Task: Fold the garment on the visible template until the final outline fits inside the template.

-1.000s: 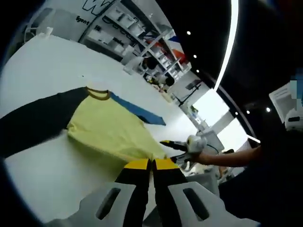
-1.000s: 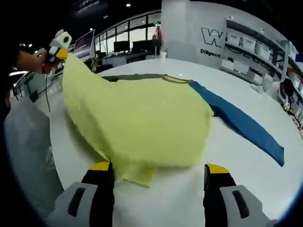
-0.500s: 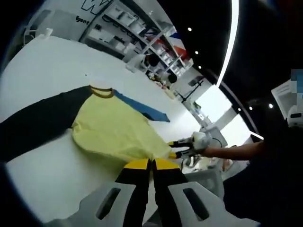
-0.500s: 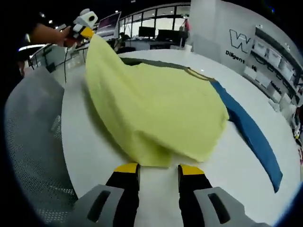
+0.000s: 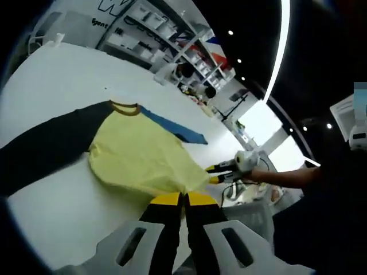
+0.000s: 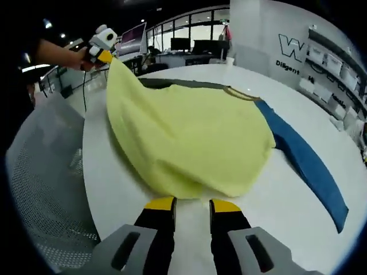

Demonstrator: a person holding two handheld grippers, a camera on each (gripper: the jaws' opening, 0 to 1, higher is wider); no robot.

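Observation:
A yellow shirt (image 5: 137, 157) with a black sleeve (image 5: 46, 143) and a blue sleeve (image 5: 172, 127) lies on the white table (image 5: 57, 80). My left gripper (image 5: 183, 197) is shut on a corner of the yellow hem. In the right gripper view that gripper (image 6: 103, 55) holds the corner raised above the table, so the shirt (image 6: 189, 132) slopes up towards it. My right gripper (image 6: 192, 204) sits at the other hem corner, its jaws narrowed around the edge with a gap still between them. The left gripper view shows it (image 5: 213, 173) touching the cloth. The blue sleeve (image 6: 309, 166) lies flat.
The table (image 6: 275, 217) has a curved edge close to both grippers. A grey perforated surface (image 6: 40, 189) lies beyond that edge. Shelves (image 5: 166, 40) and desks stand far behind. A person's hand (image 5: 258, 175) holds the right gripper.
The right gripper's jaws have narrowed from wide apart to close around the hem. The left gripper keeps its hold on the raised corner.

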